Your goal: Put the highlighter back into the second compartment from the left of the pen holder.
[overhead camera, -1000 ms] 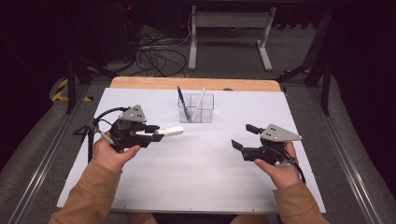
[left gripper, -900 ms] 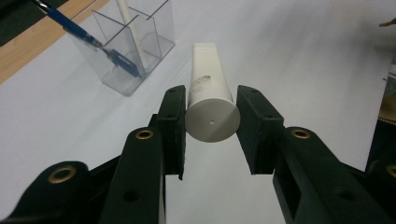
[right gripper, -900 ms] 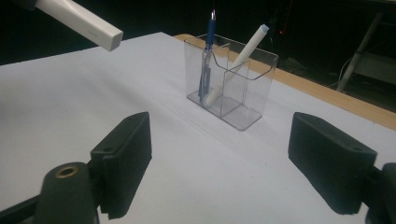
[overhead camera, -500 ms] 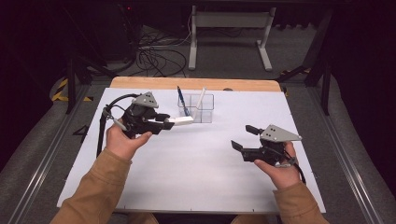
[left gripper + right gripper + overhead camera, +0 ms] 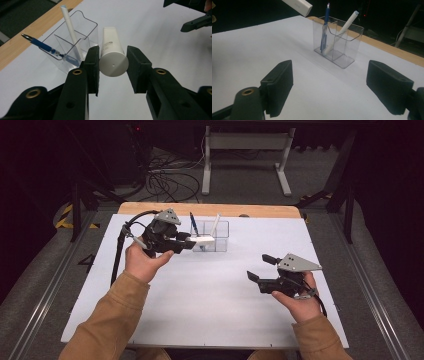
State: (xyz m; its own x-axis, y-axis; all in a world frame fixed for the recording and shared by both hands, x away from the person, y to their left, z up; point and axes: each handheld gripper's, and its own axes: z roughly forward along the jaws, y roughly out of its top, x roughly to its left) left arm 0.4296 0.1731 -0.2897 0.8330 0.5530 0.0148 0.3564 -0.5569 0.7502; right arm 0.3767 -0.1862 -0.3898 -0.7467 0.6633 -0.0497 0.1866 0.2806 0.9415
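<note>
Left side first: my left gripper [image 5: 187, 243] has its jaws clamped on a white tube [image 5: 112, 56], cap end toward the cam, flat end pointing off toward the clear holder [image 5: 72, 47]. In the left gripper view the pads press both sides of the cap, so that's a firm hold, tube roughly level and off the worktop [image 5: 210, 310]. In the high view the tube tip sits right at the holder's front wall, just above or level w/ the rim; can't tell which from that angle.

Mid: the holder stands upright near the far wooden edge, two compartments. Blue pen [image 5: 192, 224] leans in one, white pen [image 5: 215, 225] leans in the other. Both already in, so that bit looks done imo. Which compartment the tube should go to I can't tell, though it looks wide for either slot.

Right: my right gripper [image 5: 259, 268] rests low over the worktop w/ jaws wide apart & nothing btwn them. Its view looks straight at the holder [image 5: 338, 41], well apart from it, and the tube's flat end [image 5: 298, 6] pokes in at top left.

Progress, as I judge it: pick-up done, carry nearly done. Left to do: tip the tube upright, line it over an opening, lower, let go. Right one is idle, maybe free to steady the holder if it tips.
</note>
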